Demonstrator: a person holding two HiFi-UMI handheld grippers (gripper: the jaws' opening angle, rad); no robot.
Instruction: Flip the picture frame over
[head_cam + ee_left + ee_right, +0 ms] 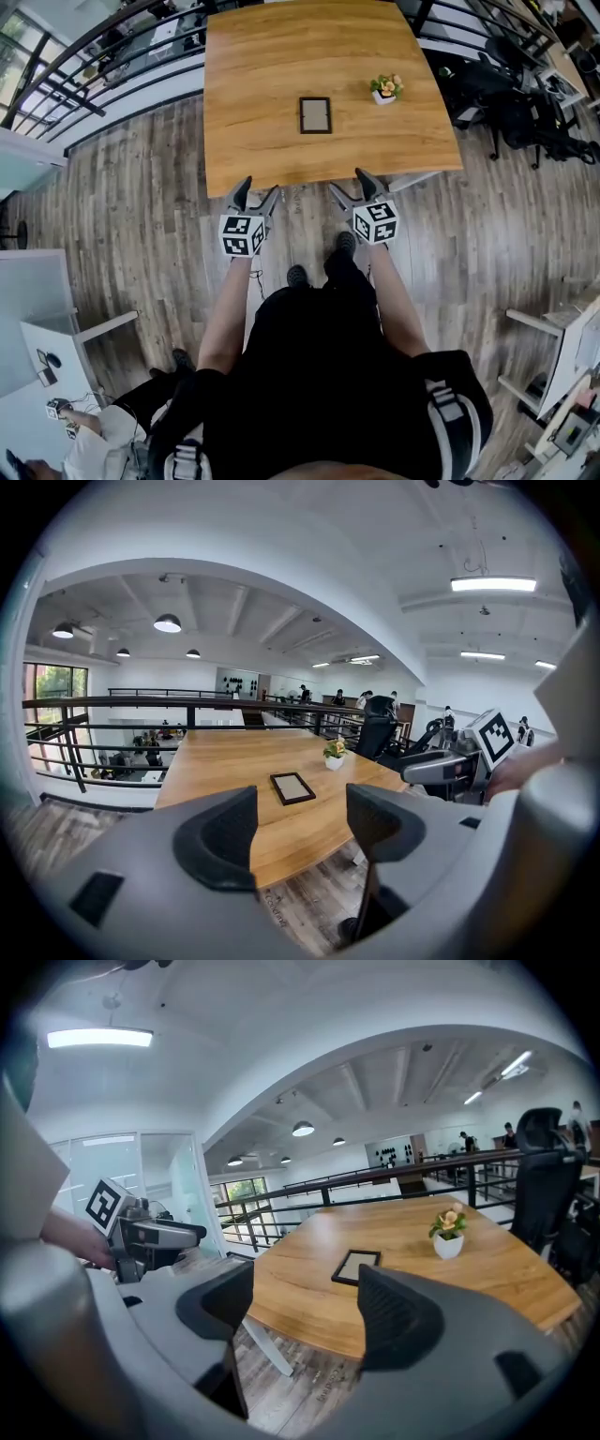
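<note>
A small dark picture frame (pixel 315 114) with a pale centre lies flat near the middle of the wooden table (pixel 272 56). It also shows in the left gripper view as the picture frame (pixel 292 787) and in the right gripper view as the picture frame (pixel 356 1267). Both grippers hover side by side over the floor just short of the table's near edge, well apart from the frame. My left gripper (pixel 259 187) (pixel 302 832) is open with nothing between its jaws. My right gripper (pixel 348 181) (pixel 305 1312) is open too and holds nothing.
A small white pot with flowers (pixel 385 89) stands on the table to the right of the frame. Black office chairs (pixel 506 103) crowd the table's right side. A dark railing (pixel 94 56) runs behind and to the left. The person's feet stand on the wood floor (pixel 141 234).
</note>
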